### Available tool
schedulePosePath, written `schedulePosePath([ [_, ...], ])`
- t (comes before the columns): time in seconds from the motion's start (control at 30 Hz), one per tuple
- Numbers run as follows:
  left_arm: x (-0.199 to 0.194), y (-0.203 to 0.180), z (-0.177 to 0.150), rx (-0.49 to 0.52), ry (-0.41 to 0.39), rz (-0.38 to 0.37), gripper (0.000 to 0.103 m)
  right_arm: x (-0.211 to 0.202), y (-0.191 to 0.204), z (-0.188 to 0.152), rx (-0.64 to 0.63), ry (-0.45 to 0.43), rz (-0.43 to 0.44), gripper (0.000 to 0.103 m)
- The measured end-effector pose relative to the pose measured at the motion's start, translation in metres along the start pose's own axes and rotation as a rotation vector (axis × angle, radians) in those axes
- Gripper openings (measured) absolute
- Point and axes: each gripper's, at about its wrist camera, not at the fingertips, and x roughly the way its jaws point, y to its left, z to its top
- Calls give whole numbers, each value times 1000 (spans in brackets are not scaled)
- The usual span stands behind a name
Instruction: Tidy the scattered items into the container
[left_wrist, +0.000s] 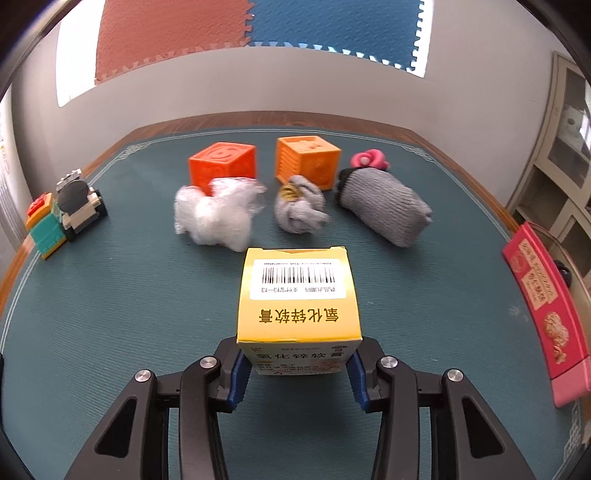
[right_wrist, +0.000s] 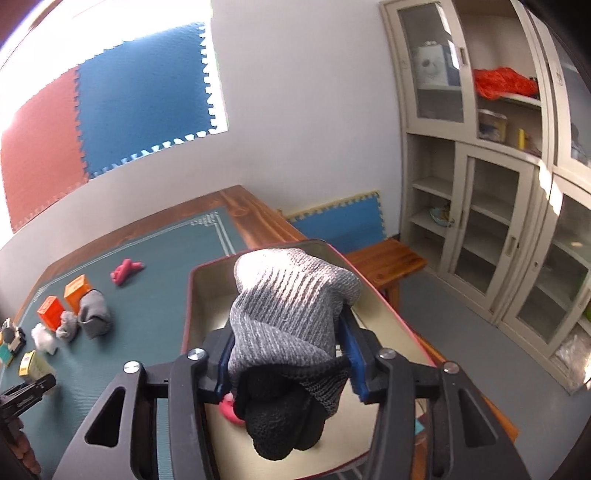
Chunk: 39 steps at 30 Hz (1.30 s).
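Observation:
My left gripper (left_wrist: 298, 365) is shut on a yellow medicine box (left_wrist: 298, 295) over the teal mat. Beyond it lie a crumpled clear bag (left_wrist: 218, 212), a balled grey sock (left_wrist: 300, 210), a rolled grey glove (left_wrist: 384, 205), two orange cubes (left_wrist: 221, 166) (left_wrist: 308, 160), a pink toy (left_wrist: 369, 158) and a block car (left_wrist: 79, 203). My right gripper (right_wrist: 286, 354) is shut on a grey and black glove (right_wrist: 288, 317) above the red-rimmed container (right_wrist: 199, 295). A pink item (right_wrist: 229, 408) lies inside it.
The container's pink printed side (left_wrist: 546, 314) stands at the right of the left wrist view. A teal block toy (left_wrist: 44, 229) sits beside the car. A wooden bench (right_wrist: 388, 262) and grey cabinets (right_wrist: 498, 221) stand beyond the table edge.

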Motion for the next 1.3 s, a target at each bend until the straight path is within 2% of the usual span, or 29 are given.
schedulePosePath([
  [0.1,-3,-11,0,11,2,-19,46,1,-10,0,28,-2,3,68],
  [0.27,-7,-35,3,46,6,-51,46,-3,-20,-2,56,-36,0,75],
  [0.53,-18,-91,13,143,-12,-128,46,-3,-53,-5,127,-51,-16,76],
  [0.87,-43,-186,22,301,-26,-309,46,-24,-93,-3,198,-119,-79,77],
  [1.07,-54,-242,23,390,-40,-426,46,-27,-112,-5,234,-121,-109,78],
  [1.3,-50,-293,18,506,-33,-507,46,-29,-122,-6,243,-116,-124,78],
])
